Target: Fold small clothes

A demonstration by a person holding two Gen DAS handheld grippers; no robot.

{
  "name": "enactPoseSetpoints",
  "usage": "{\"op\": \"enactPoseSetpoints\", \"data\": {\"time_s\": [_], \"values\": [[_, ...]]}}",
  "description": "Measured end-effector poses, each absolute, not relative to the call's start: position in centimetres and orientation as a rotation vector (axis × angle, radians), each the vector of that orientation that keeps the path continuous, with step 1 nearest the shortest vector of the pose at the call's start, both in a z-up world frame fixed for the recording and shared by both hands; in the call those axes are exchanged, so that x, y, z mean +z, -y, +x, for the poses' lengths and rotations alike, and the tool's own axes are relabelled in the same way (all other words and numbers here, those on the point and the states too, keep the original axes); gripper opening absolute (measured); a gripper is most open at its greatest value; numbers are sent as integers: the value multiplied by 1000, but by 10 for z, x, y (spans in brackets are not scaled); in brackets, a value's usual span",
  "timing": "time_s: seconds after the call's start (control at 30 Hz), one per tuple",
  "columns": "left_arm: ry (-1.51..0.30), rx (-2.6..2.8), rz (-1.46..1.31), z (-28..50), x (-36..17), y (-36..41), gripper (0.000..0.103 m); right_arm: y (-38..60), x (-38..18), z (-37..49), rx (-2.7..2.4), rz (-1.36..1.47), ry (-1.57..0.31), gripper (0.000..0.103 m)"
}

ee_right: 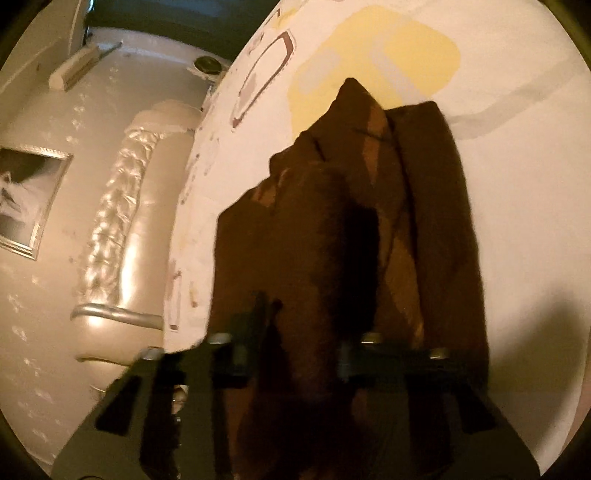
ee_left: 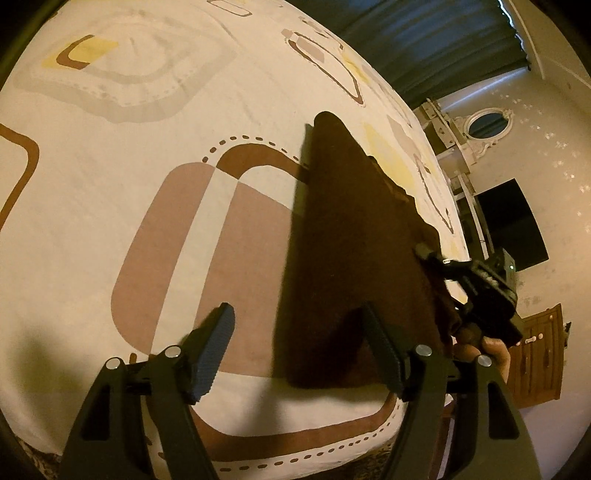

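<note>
A dark brown cloth [ee_left: 354,236] lies flat on the patterned bed sheet [ee_left: 110,192], long and narrow, running away from me. My left gripper [ee_left: 299,317] is open just above its near left corner, one finger over the sheet, the other over the cloth. My right gripper [ee_left: 424,253] shows at the cloth's right edge, held by a hand, shut on the fabric. In the right wrist view the brown cloth [ee_right: 332,236] is bunched in folds and drapes over my right gripper [ee_right: 299,354], whose fingertips are buried in it.
The bed's far edge meets a padded headboard [ee_right: 122,206] and a framed picture [ee_right: 22,206]. A dark screen [ee_left: 517,225], a wooden cabinet [ee_left: 535,354], an oval mirror [ee_left: 487,123] and a curtain [ee_left: 424,33] stand beyond the bed.
</note>
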State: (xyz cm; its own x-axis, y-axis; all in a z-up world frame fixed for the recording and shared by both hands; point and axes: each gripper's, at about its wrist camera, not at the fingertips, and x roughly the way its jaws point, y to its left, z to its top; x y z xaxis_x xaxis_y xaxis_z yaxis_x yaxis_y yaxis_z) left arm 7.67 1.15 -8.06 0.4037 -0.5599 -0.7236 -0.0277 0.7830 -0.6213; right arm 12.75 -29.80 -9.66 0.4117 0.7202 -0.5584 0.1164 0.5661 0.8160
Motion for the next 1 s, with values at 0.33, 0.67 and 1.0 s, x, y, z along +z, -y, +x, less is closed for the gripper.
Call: {"op": "enactPoseSetpoints", "data": {"time_s": [0.33,0.67,1.0], "values": [[-1073,-421,-544,79,-62,9,73,317,-48,135,471,761,-964,11],[-1118,-415,-545,86,-82,10,75,358,-110,129,364,894,-990,12],[-1117,-458,-563,70,-75,-2,75,371,-93,67,415,992,-980,53]]}}
